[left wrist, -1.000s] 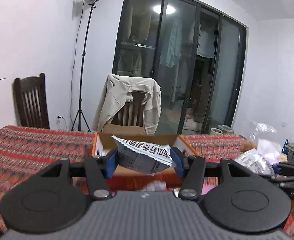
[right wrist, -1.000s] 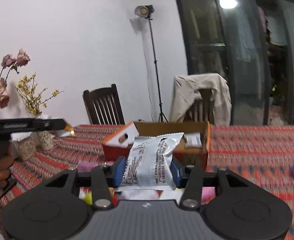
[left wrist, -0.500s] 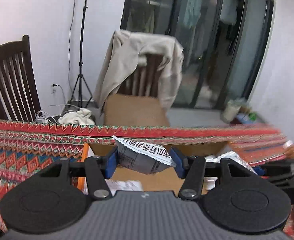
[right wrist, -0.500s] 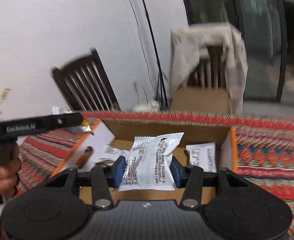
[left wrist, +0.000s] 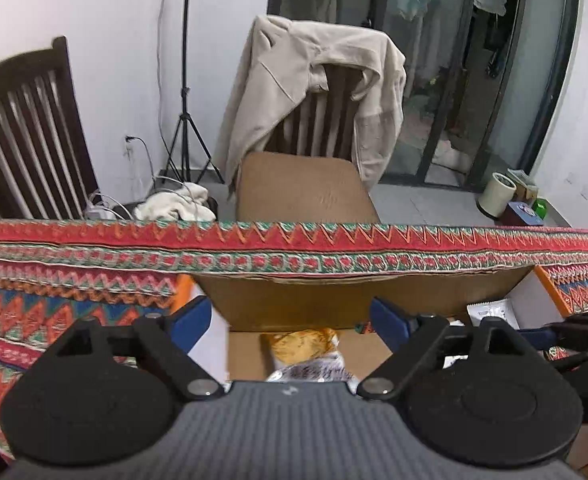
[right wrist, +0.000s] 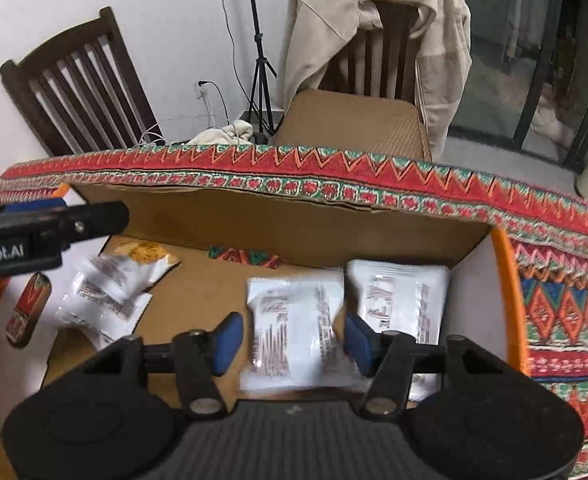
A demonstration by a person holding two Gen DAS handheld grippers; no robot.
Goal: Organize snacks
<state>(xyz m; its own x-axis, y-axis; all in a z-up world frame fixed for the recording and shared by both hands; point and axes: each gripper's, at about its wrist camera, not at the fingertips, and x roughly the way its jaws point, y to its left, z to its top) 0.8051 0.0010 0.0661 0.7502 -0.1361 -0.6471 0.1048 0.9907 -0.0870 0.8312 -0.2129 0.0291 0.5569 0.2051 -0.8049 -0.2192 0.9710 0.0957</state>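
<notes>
An open cardboard box stands on the red patterned tablecloth. My right gripper hangs over it, jaws opening. A blurred white snack packet sits between the blue pads, which are just off its sides. Another white packet lies at the box's right wall, and two more packets lie at the left. My left gripper stands wide and opening over the box, with nothing between its pads. Below it lies a packet with a yellow picture. One finger of the left gripper shows in the right wrist view.
Behind the table stands a chair with a beige jacket over its back. A dark wooden chair is at the left, a light-stand tripod by the wall, and glass doors to the right.
Both grippers moved forward over the box and tilted down. Both then opened: the left one's packet now lies in the box, and the right one's pads have come off their packet.
</notes>
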